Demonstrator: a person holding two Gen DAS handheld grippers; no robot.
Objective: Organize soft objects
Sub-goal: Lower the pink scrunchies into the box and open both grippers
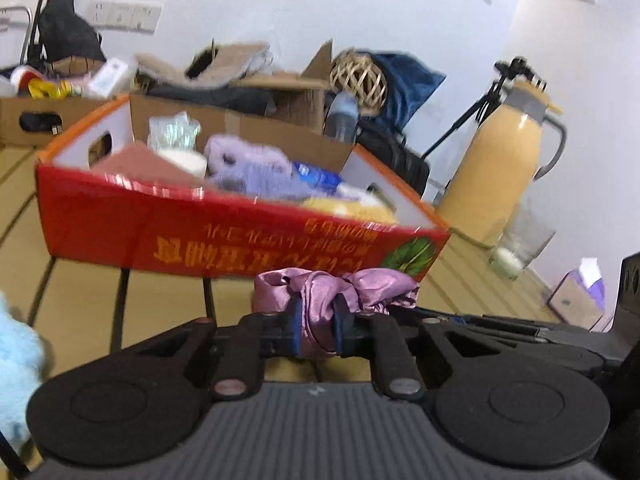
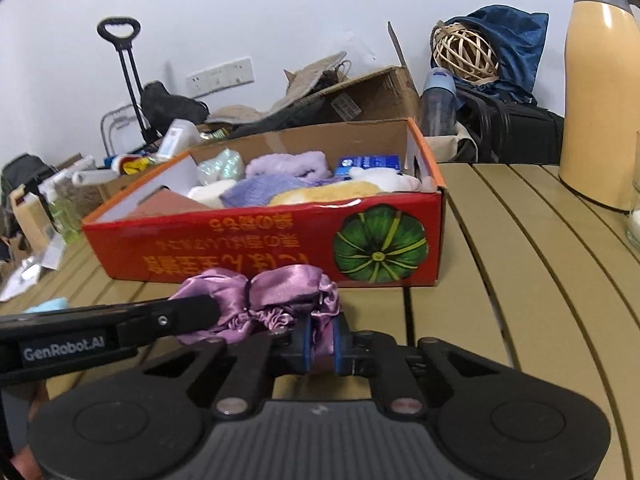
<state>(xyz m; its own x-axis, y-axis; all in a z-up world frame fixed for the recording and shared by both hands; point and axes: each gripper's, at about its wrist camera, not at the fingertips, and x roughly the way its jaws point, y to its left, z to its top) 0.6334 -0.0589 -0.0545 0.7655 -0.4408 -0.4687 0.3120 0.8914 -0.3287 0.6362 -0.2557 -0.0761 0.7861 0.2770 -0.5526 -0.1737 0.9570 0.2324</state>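
Observation:
A pink satin scrunchie [image 1: 320, 292] [image 2: 260, 296] hangs between both grippers just in front of a red cardboard box [image 1: 224, 232] [image 2: 256, 248]. My left gripper [image 1: 318, 320] is shut on one end of it; its arm reaches in from the left in the right wrist view. My right gripper [image 2: 320, 340] is shut on the other end. The box holds several soft things: a purple fluffy piece [image 2: 288, 164], a lilac knit [image 2: 260, 192], a yellow plush [image 2: 324, 196]. A light blue fluffy item [image 1: 16, 352] lies at the left.
The box stands on a tan slatted table [image 2: 520, 280]. A beige thermos [image 1: 504, 160] [image 2: 596, 92] and a glass [image 1: 520, 248] stand to the right. Cardboard boxes [image 2: 360, 100], a wicker ball [image 2: 464, 50], a bottle [image 2: 438, 104] and bags crowd behind.

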